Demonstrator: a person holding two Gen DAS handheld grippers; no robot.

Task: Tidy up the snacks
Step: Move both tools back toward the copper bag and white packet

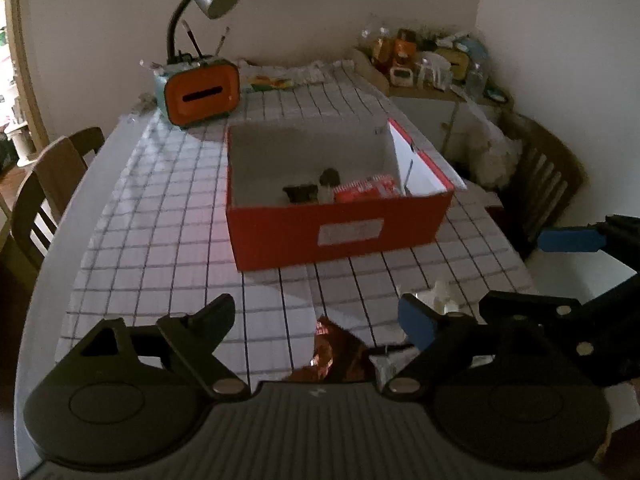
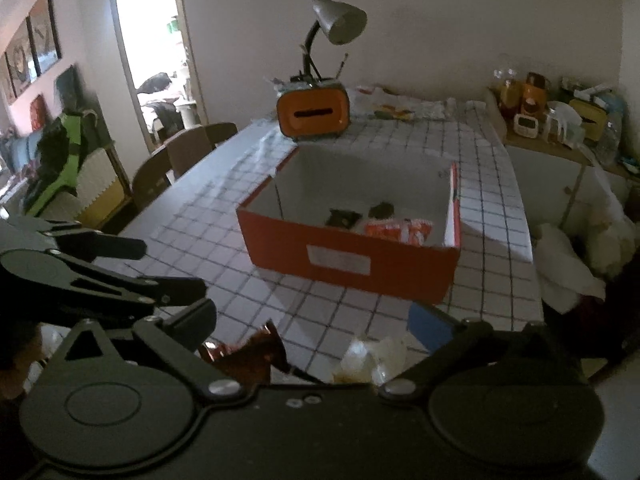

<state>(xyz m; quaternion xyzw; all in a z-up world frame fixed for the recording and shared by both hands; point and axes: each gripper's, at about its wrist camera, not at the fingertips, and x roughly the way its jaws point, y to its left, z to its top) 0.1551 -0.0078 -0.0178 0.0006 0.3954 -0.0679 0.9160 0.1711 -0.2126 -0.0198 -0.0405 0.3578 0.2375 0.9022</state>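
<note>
A red box (image 1: 340,232) (image 2: 348,264) with a white inside stands open on the checked tablecloth. In it lie a red snack packet (image 1: 364,190) (image 2: 400,230) and dark small items (image 1: 300,192) (image 2: 342,216). At the table's near edge lie a shiny brown snack packet (image 1: 332,356) (image 2: 248,354) and a pale clear-wrapped snack (image 1: 436,296) (image 2: 372,356). My left gripper (image 1: 318,312) (image 2: 164,270) hangs open over the brown packet, its pads apart from it. My right gripper (image 2: 314,316) (image 1: 532,272) is open wide just right of it, above the pale snack, holding nothing.
An orange tissue box with a desk lamp (image 1: 202,96) (image 2: 314,114) stands behind the red box. Wooden chairs (image 1: 48,184) (image 2: 180,160) line the table's left side. A side cabinet with bottles and jars (image 1: 424,60) (image 2: 552,116) is at the back right, with a white bag (image 1: 492,152) beside it.
</note>
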